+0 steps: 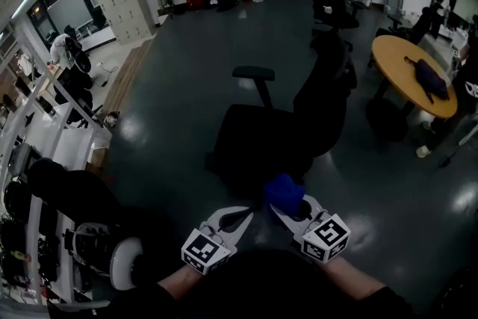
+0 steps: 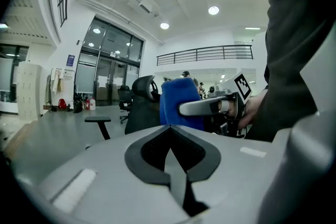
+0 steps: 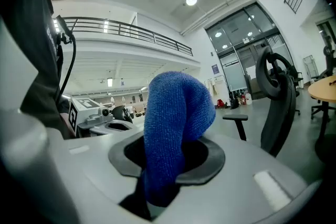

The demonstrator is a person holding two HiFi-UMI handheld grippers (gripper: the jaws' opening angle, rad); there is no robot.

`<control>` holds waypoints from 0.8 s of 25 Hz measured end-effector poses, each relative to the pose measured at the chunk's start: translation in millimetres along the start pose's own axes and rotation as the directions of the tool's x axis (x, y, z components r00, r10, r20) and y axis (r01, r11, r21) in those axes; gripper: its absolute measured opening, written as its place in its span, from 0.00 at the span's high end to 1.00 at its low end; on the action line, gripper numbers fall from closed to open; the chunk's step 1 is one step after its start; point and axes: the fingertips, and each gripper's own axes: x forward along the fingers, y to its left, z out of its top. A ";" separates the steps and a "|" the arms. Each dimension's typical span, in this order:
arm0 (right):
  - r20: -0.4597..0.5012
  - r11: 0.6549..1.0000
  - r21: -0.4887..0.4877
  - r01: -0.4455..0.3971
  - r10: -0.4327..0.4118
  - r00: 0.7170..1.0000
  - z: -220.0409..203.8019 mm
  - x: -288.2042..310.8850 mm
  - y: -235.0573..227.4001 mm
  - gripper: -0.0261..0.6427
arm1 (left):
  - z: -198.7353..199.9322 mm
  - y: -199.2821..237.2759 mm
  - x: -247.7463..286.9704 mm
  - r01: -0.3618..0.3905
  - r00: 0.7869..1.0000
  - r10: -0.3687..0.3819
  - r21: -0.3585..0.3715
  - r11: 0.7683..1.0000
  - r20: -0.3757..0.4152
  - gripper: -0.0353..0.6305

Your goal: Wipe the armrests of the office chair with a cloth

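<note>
Softly bunched, a blue cloth [image 3: 176, 123] stands pinched in the shut right claw [image 3: 168, 157], at the lower centre of the head view, just short of the black office chair [image 1: 276, 134]. It looks light and limp, likely to fold and drag rather than slide, so the hold on its gathered base seems sound. The left claw [image 2: 170, 134] is closed on nothing. One armrest [image 1: 254, 73] shows mid-frame. The dark floor [image 1: 172, 101] is glossy, and a round wooden desk [image 1: 399, 60] stands at the upper right.

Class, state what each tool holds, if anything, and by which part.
The right tool is shut on the blue cloth, gripping its bunched lower end. The left tool is shut and holds nothing.
</note>
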 end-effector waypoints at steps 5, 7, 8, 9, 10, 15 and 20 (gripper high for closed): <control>0.012 1.000 0.003 -0.009 0.009 1.000 17.0 14.4 15.0 0.77 | 18.4 -0.5 -12.6 0.034 0.999 -0.034 0.015 0.999 0.027 0.92; 0.019 1.000 -0.007 -0.005 0.005 1.000 19.6 19.2 20.5 0.77 | 22.2 2.8 -19.1 0.036 0.999 -0.037 0.028 0.999 0.033 0.92; 0.021 1.000 -0.012 0.002 -0.002 1.000 19.4 21.4 23.4 0.77 | 23.4 4.8 -22.5 0.035 0.999 -0.036 0.035 0.999 0.036 0.92; 0.023 1.000 -0.015 0.010 -0.010 1.000 17.8 23.6 26.5 0.77 | 24.1 6.9 -25.7 0.032 0.999 -0.034 0.042 0.999 0.039 0.92; 0.023 1.000 -0.019 0.017 -0.017 1.000 14.6 25.9 30.2 0.77 | 24.3 9.0 -28.6 0.030 0.999 -0.032 0.045 0.999 0.041 0.92; 0.022 0.998 -0.065 0.012 -0.011 1.000 -0.2 34.5 47.9 0.77 | 20.0 16.5 -41.0 0.023 0.999 -0.025 0.046 0.999 0.038 0.92; 0.015 0.998 -0.054 0.022 -0.021 1.000 -0.3 41.4 46.2 0.77 | 20.2 21.0 -45.0 0.020 0.999 -0.021 0.039 0.999 0.044 0.92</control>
